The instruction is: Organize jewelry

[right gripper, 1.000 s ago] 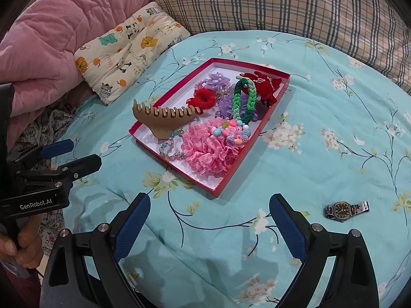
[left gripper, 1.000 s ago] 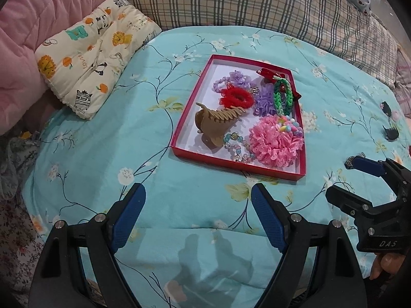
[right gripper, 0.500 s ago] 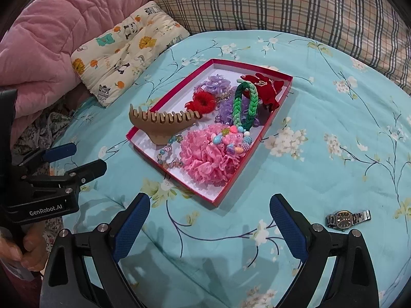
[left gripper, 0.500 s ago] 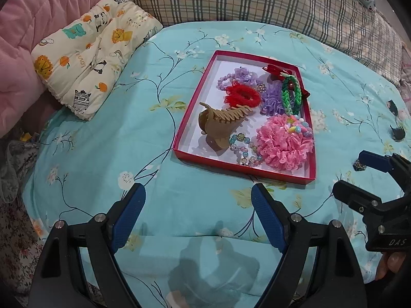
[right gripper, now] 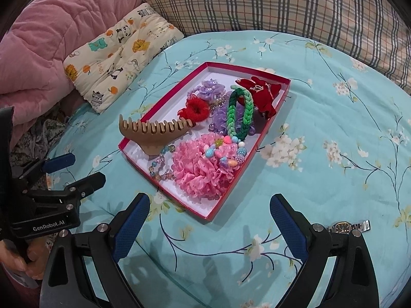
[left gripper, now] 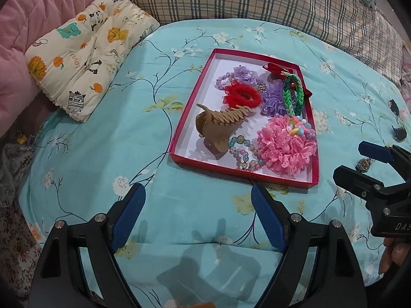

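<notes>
One red tray (left gripper: 191, 102) sat on the floral bedspread (left gripper: 102, 154), holding one tan claw clip (left gripper: 218, 125), one pink scrunchie (left gripper: 287, 151), one red scrunchie (left gripper: 241, 96) and one green braided band (left gripper: 294, 96). One wristwatch (right gripper: 344, 227) lay outside, near the right gripper (right gripper: 210, 220). Both it and the left gripper (left gripper: 196, 213) hung wide apart, empty.

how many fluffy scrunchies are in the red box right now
3. A big pink scrunchie sits at the near end of the red box, a red scrunchie mid-box, and a purple scrunchie under the green braided band. More may be hidden underneath.
</notes>
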A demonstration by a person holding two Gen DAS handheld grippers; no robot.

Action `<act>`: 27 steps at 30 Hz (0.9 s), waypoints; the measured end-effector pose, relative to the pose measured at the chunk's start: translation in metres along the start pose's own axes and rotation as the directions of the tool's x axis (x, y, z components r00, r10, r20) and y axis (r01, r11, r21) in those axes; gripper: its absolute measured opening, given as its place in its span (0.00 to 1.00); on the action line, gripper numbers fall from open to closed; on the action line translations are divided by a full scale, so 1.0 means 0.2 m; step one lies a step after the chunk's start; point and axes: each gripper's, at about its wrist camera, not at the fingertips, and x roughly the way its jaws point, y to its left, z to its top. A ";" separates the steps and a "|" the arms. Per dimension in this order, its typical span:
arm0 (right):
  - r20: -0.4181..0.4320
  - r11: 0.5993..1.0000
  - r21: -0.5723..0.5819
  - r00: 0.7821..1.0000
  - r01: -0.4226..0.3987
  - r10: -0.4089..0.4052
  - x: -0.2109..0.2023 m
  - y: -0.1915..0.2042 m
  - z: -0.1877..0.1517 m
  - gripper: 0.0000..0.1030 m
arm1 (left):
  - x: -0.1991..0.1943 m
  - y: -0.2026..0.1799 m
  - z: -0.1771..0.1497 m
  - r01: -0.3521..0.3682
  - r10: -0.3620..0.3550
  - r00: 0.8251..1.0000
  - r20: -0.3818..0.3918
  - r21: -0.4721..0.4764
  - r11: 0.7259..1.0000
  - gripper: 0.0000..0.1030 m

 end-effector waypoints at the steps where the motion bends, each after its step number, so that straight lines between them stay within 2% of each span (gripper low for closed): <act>1: 0.000 1.000 0.000 1.000 -0.001 0.001 0.00 0.00 0.01 0.93 | 0.00 0.00 0.00 0.000 0.000 1.000 0.000 0.001 1.000 0.83; 27: -0.016 1.000 -0.009 1.000 -0.016 0.016 0.05 0.01 0.04 0.93 | 0.04 -0.02 0.03 0.001 -0.001 1.000 0.003 0.011 1.000 0.83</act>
